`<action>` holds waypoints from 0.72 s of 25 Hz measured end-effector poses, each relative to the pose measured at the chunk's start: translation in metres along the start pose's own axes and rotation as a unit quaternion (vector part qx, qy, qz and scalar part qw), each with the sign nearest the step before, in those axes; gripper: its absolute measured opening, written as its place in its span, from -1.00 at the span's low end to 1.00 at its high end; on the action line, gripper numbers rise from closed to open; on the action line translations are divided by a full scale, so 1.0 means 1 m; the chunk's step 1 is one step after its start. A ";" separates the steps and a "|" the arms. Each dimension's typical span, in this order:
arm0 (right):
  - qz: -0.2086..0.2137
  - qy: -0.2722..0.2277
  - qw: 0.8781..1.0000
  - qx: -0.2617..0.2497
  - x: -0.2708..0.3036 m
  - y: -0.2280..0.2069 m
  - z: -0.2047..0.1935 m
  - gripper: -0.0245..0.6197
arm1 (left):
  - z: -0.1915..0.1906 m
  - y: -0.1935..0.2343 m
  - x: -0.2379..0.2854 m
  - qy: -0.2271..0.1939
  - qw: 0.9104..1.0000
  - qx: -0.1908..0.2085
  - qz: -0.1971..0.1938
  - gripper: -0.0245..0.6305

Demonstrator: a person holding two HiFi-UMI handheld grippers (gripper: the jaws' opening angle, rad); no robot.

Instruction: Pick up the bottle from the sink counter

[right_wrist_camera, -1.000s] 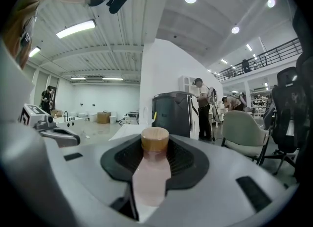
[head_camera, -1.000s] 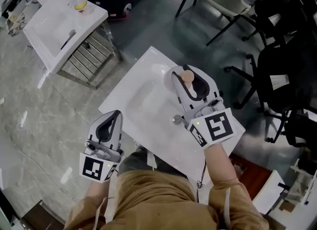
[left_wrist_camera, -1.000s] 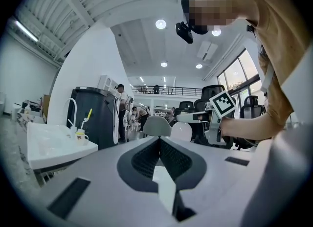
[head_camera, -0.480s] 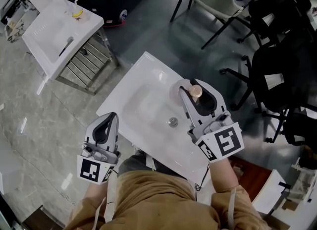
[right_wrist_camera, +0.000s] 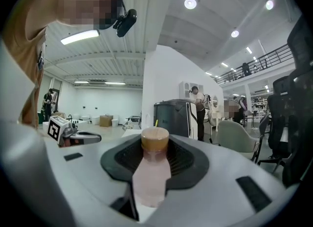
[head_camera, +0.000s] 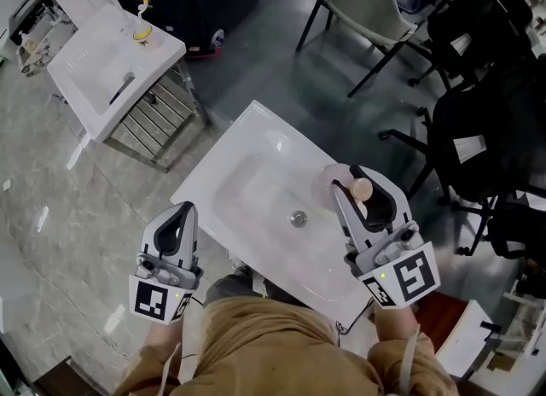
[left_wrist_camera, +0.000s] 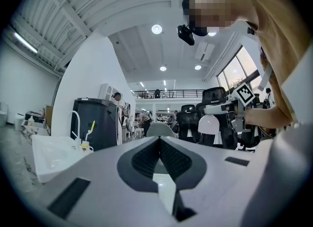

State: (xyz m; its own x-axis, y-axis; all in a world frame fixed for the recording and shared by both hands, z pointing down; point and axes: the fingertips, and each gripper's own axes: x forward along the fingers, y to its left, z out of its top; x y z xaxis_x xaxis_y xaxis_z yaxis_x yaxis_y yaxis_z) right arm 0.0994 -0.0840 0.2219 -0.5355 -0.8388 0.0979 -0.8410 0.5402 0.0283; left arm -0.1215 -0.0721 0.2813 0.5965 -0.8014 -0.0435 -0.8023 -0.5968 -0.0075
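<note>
Bottle [right_wrist_camera: 150,172], tan-capped, in right gripper [head_camera: 353,176]

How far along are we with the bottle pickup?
Done: the right hand-held gripper is clamped on the pink bottle. In hand: it hangs over the sink counter's right edge, apparently lifted. Left: only carrying it clear. The left hand-held gripper is shut, empty.

Bottle [head_camera: 362,188] base hidden within right hand-held gripper [head_camera: 348,176], chairs [head_camera: 488,117] — cropped at right
</note>
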 end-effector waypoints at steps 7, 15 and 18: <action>-0.022 0.002 1.000 0.003 -0.026 -0.008 0.003 -0.50 | 0.015 -0.001 -0.005 -0.009 1.000 0.007 -0.002 -0.93; -0.053 -0.001 0.999 0.003 -0.051 -0.020 0.010 -0.50 | 0.028 -0.001 -0.005 -0.011 1.000 0.015 -0.005 -0.93; -0.063 -0.004 0.998 0.000 -0.059 -0.021 0.014 -0.50 | 0.032 0.000 -0.007 -0.013 1.000 0.017 -0.002 -0.93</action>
State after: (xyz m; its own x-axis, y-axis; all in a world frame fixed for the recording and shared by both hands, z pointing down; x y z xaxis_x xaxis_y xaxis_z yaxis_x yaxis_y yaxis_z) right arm 0.1478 -0.0465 0.2019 -0.4262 -0.9005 0.0859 -0.9017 0.4306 0.0395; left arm -0.1264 -0.0657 0.2495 0.6001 -0.7970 -0.0693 -0.7999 -0.5987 -0.0412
